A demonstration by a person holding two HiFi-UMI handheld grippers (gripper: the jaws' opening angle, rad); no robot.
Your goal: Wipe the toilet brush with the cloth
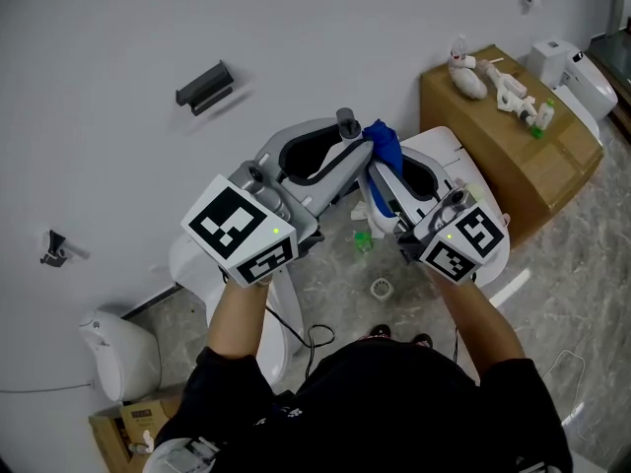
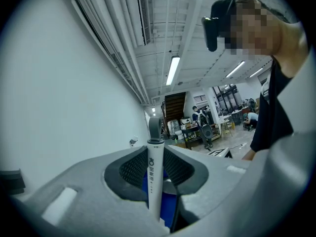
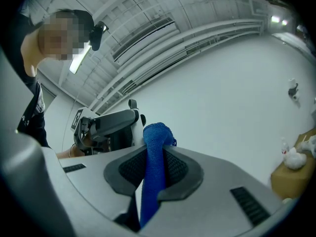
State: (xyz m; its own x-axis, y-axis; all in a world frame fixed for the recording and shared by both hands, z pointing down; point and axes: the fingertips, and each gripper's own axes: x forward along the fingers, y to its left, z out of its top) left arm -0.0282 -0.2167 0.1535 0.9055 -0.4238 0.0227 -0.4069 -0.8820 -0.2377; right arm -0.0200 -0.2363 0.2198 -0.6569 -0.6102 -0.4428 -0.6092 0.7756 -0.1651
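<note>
My left gripper [image 1: 338, 154] is shut on the toilet brush handle [image 1: 347, 124], a white stick with a grey loop at its end. In the left gripper view the handle [image 2: 155, 169] stands upright between the jaws of the left gripper [image 2: 156, 181], with blue cloth [image 2: 169, 201] showing just behind it. My right gripper [image 1: 383, 183] is shut on the blue cloth [image 1: 383, 144], whose bunched top lies against the handle just right of the loop. In the right gripper view the cloth [image 3: 154, 164] runs up between the jaws of the right gripper [image 3: 153, 177]. The brush head is hidden.
A white toilet [image 1: 463, 161] stands below the grippers against the wall. To the right are a cardboard box [image 1: 523, 156] with white items on it and another toilet [image 1: 570, 72]. A dark holder [image 1: 204, 87] hangs on the wall. A green bottle [image 1: 362, 241] and a floor drain [image 1: 383, 288] lie below.
</note>
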